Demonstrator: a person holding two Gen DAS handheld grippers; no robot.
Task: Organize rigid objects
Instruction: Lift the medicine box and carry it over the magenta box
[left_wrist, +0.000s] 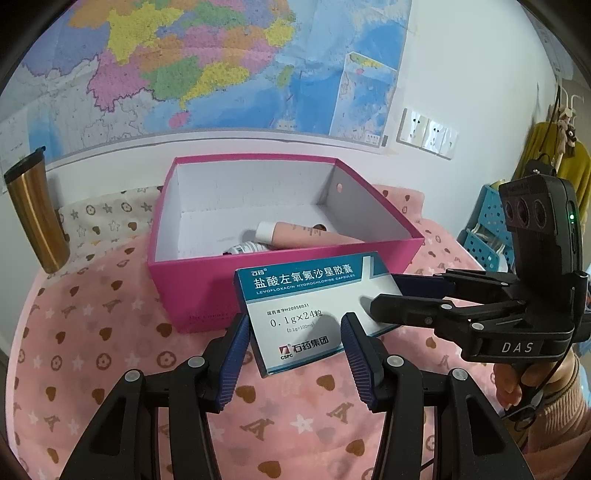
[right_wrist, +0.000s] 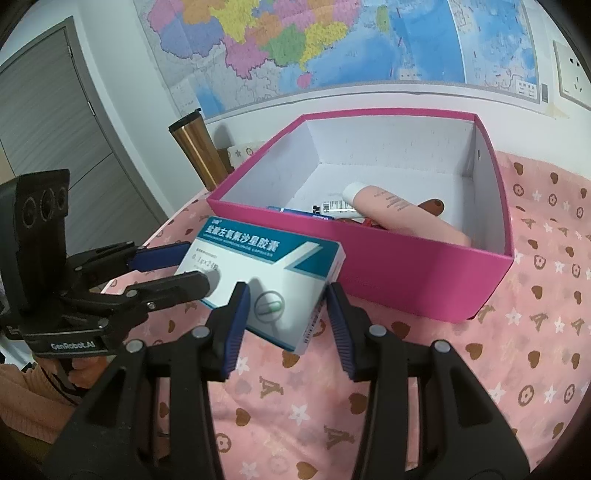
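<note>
While both my grippers close in on it, the medicine carton (left_wrist: 303, 306) is held up in front of the near wall of the pink box (left_wrist: 207, 291), tilted, its printed face turned up. My left gripper (left_wrist: 295, 339) has its blue pads (left_wrist: 236, 347) on the two long edges of the carton's near end; in the right wrist view the same gripper (right_wrist: 173, 271) reaches in from the left with the carton's end between its fingers. My right gripper (right_wrist: 286, 314) takes the other end, its pads (right_wrist: 236, 321) flanking the part with the capsule symbol, the left pad against the carton's edge, the right pad right at its bar-coded side. I read both as clamped on the carton, though whether that right pad truly presses I cannot tell for sure.

The box stands open on a pink cloth (left_wrist: 110, 354) printed with hearts, stars and flowers, towards the cloth's far edge near the wall. Inside, a pink tube (right_wrist: 402, 214) with a white cap lies slantwise across the floor, reaching towards the near right corner. Beside its cap lies a small item with a bar-coded label (right_wrist: 334, 206), and a blue packet (right_wrist: 295, 211) shows just behind the near wall. A brass-coloured tumbler (left_wrist: 35, 210) stands at the cloth's far left corner, well apart from the box. A map (left_wrist: 207, 62) hangs on the wall behind.
</note>
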